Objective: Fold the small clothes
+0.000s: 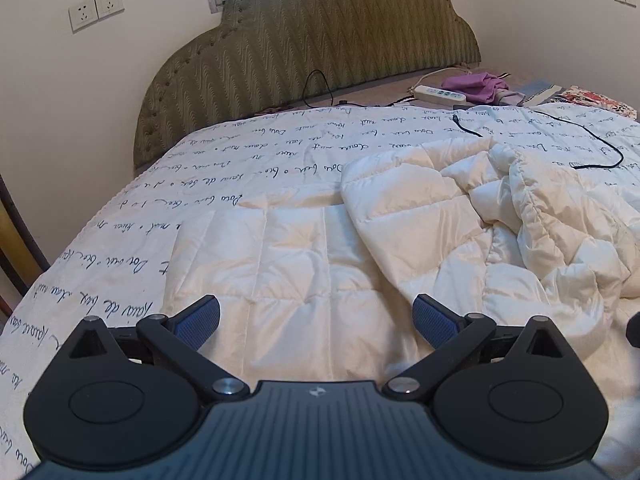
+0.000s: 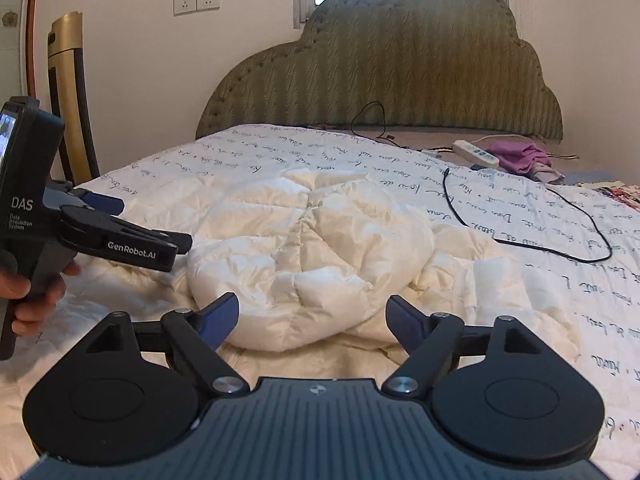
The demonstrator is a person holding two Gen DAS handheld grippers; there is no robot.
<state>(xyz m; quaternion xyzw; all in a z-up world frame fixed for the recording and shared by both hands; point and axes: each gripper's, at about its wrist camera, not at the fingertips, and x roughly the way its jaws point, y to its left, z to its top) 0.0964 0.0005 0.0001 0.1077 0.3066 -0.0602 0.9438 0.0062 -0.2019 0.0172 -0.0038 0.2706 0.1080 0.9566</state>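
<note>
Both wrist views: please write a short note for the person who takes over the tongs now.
Left tongs: open, empty, over the flat part of the cream quilted garment.
Right tongs: open, empty; a bunched roll of the garment lies just ahead.
The garment lies on the bed cover with handwriting print.
Done: one part laid flat, nothing neatly folded.
Left: spread the bunched side, fold.

A green upholstered headboard (image 1: 312, 40) is seen against the wall, with two wall sockets (image 1: 96, 10) beside it. On the script-printed bedspread (image 1: 260, 148) lie a white power strip (image 1: 440, 94), a black cable (image 1: 592, 136) and a purple cloth (image 1: 476, 86).
</note>
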